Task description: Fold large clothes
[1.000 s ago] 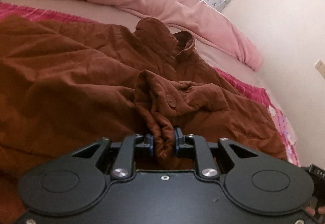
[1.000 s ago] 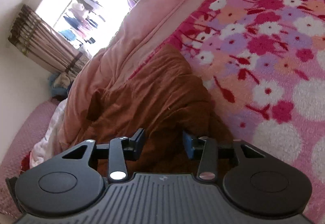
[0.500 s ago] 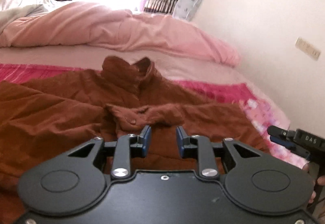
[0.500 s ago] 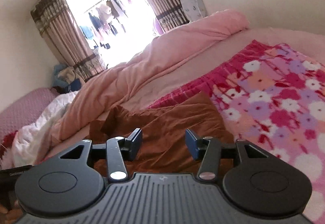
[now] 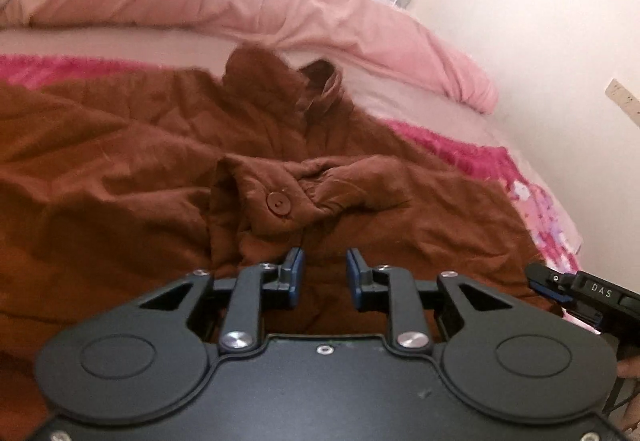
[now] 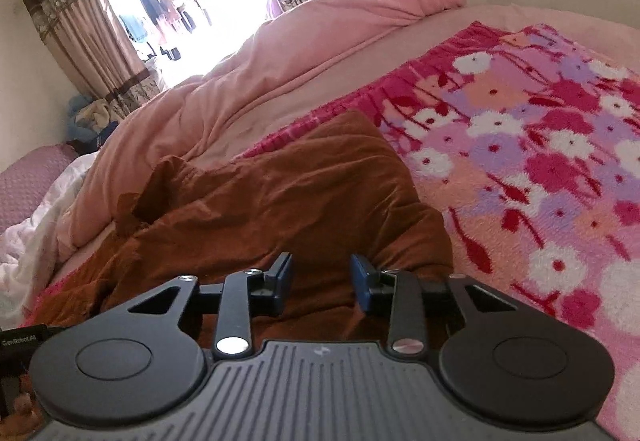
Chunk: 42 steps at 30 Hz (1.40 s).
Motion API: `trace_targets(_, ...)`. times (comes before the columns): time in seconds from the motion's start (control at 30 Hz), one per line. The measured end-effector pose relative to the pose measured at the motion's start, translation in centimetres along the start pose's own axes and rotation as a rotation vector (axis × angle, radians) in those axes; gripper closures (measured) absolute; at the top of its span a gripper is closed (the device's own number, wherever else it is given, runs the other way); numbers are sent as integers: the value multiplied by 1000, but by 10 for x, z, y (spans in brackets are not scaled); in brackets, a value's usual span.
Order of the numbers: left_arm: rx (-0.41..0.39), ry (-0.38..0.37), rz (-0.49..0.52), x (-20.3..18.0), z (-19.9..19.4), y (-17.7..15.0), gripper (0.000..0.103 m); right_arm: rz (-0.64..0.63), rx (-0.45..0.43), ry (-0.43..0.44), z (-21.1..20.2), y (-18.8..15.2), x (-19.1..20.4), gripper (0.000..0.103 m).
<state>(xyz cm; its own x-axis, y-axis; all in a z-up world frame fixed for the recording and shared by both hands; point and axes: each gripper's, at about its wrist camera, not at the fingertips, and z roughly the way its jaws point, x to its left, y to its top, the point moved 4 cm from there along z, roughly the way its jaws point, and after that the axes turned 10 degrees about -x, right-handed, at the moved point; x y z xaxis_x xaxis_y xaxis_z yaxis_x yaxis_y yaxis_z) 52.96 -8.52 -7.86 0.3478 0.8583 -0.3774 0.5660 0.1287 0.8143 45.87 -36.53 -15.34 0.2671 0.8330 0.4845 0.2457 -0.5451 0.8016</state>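
My left gripper [image 5: 325,261] has its jaws a narrow gap apart with nothing between them; they have just been opening, and hang just above the brown coat [image 5: 120,177]. Right ahead of them lies its cuff, folded over with one button [image 5: 279,203] showing, and farther off its collar [image 5: 304,81] stands up. My right gripper [image 6: 320,267] holds its jaws somewhat wider, also empty; they have just been closing, over the coat's right edge.

The coat is spread rumpled on the bed, atop a floral blanket [image 6: 540,145] in pink, red and white that runs off to the right. Beyond it a pink duvet [image 6: 280,53] is heaped along the far side, with white bedding [image 6: 28,237] at far left. Behind are a bright window [image 6: 180,9] with striped curtains [image 6: 80,41] and pale walls.

The coat's near part is hidden under my grippers. Outside the window all is washed out; clothes seem to hang there. The left view is slightly blurred.
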Motion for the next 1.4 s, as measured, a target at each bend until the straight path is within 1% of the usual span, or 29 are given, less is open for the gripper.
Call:
trace_targets(0.07, -38, 9, 35, -6, -21, 4, 73, -12, -26, 19, -13, 7, 6, 58)
trace_targets(0.1, -53, 16, 43, -7, -30, 4, 73, -23, -43, 25, -20, 9, 9, 57)
trace_targets(0.17, -59, 0, 45, -8, -38, 4, 73, -61, -77, 25, -32, 12, 14, 55)
trace_targets(0.23, -60, 6, 60, -9, -36, 3, 73, -100, -99, 19, -39, 13, 17, 53)
trace_targets(0.33, -26, 35, 56, -3, -19, -4, 73, -127, -77, -8, -33, 8, 14, 53)
trace_targets(0.4, 6, 51, 43, 2, -6, -10, 73, -106, -43, -39, -23, 2, 7, 53)
trace_targets(0.47, 17, 70, 55, 7, 1, -17, 73, -90, -22, -45, -15, -4, -1, 53)
trace_targets(0.57, 17, 72, 53, 9, 1, -16, 72, -77, -20, -34, -11, -8, -5, 54)
trace_targets(0.63, 14, 81, 57, 6, -9, -12, 73, -80, -22, -35, -14, -7, -3, 54)
trace_targets(0.67, 7, 81, 60, 4, -16, -10, 71, -84, -23, -40, -18, -6, -1, 54)
trace_targets(0.7, -1, 74, 64, 2, -27, -9, 65, -87, -24, -43, -23, -4, 0, 53)
trace_targets(0.8, -40, 76, 98, 0, -66, -9, 56, -126, -47, -59, -46, -1, 9, 49)
trace_targets(0.87, -62, 91, 117, 1, -95, -13, 54, -180, -74, -90, -67, 0, 16, 47)
trace_targets(0.93, -81, 99, 133, 6, -129, -22, 52, -225, -99, -99, -89, -1, 20, 43)
trace_targets(1.0, -96, 120, 150, 13, -157, -32, 49, -255, -107, -83, -112, -5, 22, 40)
trace_targets(1.03, -101, 143, 156, 20, -172, -38, 49, -263, -105, -68, -122, -8, 21, 37)
trace_targets(1.1, -107, 190, 160, 37, -199, -50, 48, -271, -83, -34, -144, -16, 14, 37)
trace_targets(1.2, -109, 281, 122, 73, -241, -74, 47, -243, -34, 11, -176, -28, -9, 36)
trace_targets(1.27, -98, 332, 61, 98, -265, -92, 47, -197, -4, 18, -193, -35, -32, 36)
trace_targets(1.33, -86, 369, -12, 123, -286, -110, 47, -135, 26, 17, -210, -41, -57, 35)
trace_targets(1.4, -78, 383, -56, 136, -299, -123, 47, -82, 45, 18, -221, -48, -76, 35)
